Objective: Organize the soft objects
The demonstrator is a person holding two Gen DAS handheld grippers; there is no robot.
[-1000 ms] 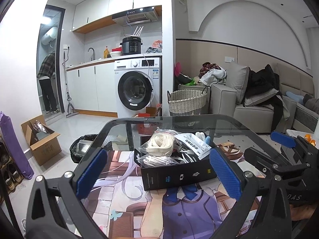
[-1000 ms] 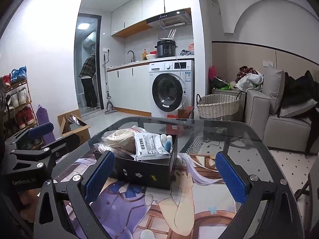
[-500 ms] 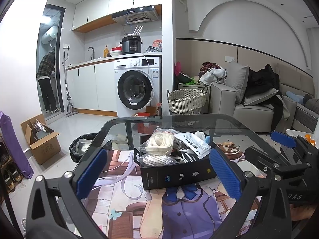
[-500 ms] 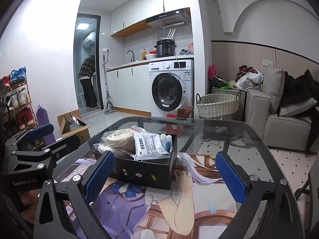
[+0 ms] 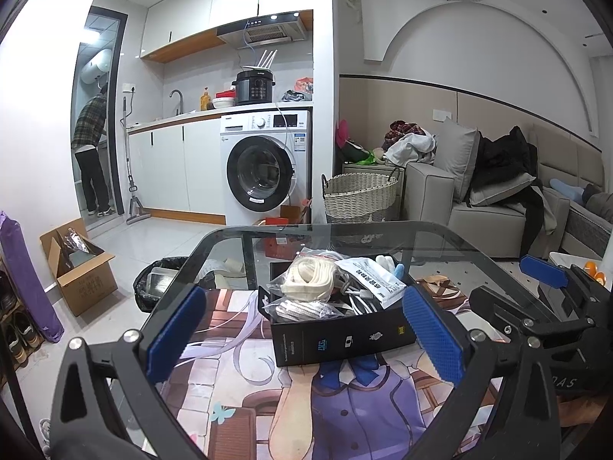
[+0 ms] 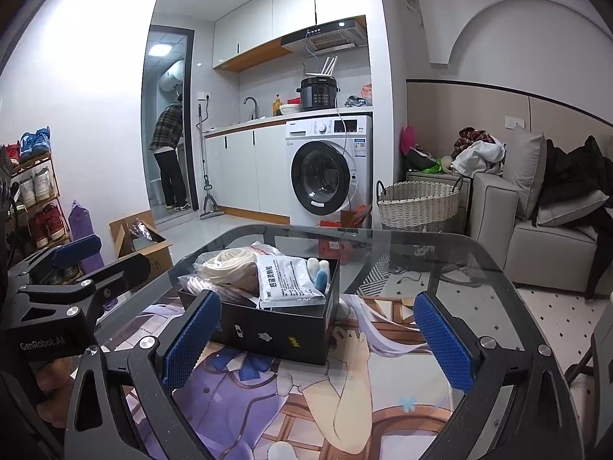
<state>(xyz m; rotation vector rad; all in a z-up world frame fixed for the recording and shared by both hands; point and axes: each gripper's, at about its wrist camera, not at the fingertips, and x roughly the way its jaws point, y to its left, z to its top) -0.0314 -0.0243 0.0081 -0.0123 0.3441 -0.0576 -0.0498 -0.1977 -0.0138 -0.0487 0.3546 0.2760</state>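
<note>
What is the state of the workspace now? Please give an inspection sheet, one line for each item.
Surface: glass table with a printed mat.
Job's things: black box on the mat, holding a bagged cream cord coil, a white packet and white-and-blue soft pieces.
Clutter: nothing seen outside the box.
Grippers: left claw and right claw open, both empty, short of the box.
Cables: white cables inside the box.
Surroundings: washing machine, wicker basket, sofa, person in the doorway.

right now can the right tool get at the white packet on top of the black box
Probably yes: the right tool is open, the white packet lies exposed atop the black box just ahead, and nothing stands between them.
</note>
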